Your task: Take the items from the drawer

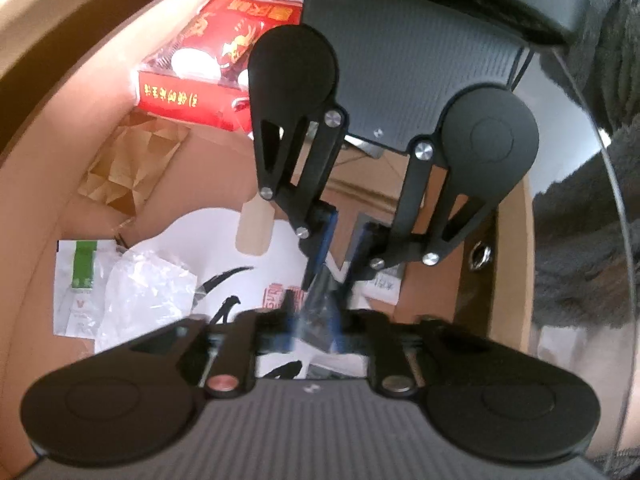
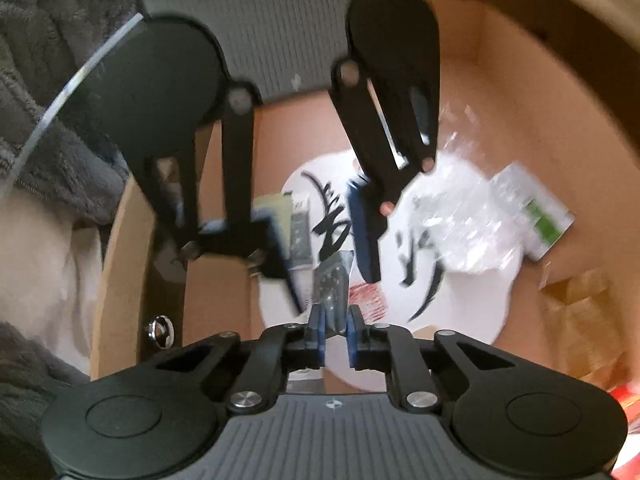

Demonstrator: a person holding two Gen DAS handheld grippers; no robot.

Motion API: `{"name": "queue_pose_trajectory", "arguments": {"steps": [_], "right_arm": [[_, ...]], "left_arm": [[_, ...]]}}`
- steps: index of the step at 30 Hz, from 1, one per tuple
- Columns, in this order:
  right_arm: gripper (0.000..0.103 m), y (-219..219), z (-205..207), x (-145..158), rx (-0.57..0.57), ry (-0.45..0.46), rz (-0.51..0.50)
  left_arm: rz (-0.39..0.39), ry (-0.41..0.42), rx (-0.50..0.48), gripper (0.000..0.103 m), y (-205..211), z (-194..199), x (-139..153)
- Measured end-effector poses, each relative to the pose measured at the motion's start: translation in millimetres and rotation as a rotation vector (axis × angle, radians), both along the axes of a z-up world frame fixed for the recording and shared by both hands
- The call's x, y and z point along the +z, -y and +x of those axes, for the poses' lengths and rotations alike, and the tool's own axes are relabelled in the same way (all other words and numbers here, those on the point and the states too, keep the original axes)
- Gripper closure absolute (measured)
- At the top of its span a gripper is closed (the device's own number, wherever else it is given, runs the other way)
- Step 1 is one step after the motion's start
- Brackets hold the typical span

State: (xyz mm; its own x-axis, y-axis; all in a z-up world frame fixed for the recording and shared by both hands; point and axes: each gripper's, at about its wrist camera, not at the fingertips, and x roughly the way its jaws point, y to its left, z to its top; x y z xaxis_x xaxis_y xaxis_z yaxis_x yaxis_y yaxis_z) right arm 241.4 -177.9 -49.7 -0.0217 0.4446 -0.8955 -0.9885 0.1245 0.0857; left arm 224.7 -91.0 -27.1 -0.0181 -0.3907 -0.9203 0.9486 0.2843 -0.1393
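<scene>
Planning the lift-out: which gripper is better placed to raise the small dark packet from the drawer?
Right. The right gripper is pinched on the dark packet at its near end, while the left gripper stands open, not clamping it.

Looks like a home. Open wooden drawer (image 1: 36,184) holds household odds and ends: red printed box (image 1: 200,80), white paper bag with black brush lettering (image 2: 404,280), crumpled clear plastic (image 1: 148,292), green-and-white packet (image 2: 540,216). A grey fleece sleeve (image 2: 52,80) sits at the drawer's edge.
</scene>
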Motion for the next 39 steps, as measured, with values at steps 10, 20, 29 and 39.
{"name": "queue_pose_trajectory", "arguments": {"steps": [10, 20, 29, 39], "right_arm": [[0.097, 0.3, 2.3, 6.3, 0.001, 0.04, 0.012], [0.086, 7.8, -4.1, 22.0, -0.037, 0.103, -0.052], [0.058, 38.3, -35.6, 94.2, -0.335, 0.254, -0.069], [0.019, 97.0, -49.7, 96.2, -1.252, 0.082, -0.022]], "left_arm": [[-0.005, 0.024, -0.004, 0.083, 7.3, -1.4, -9.9], [0.048, 0.117, -0.009, 0.099, 9.6, -6.8, -11.3], [0.015, 0.218, -0.002, 0.099, 8.1, -16.8, 16.2], [0.001, 0.293, 0.063, 0.099, 4.4, -25.2, 54.0]]}}
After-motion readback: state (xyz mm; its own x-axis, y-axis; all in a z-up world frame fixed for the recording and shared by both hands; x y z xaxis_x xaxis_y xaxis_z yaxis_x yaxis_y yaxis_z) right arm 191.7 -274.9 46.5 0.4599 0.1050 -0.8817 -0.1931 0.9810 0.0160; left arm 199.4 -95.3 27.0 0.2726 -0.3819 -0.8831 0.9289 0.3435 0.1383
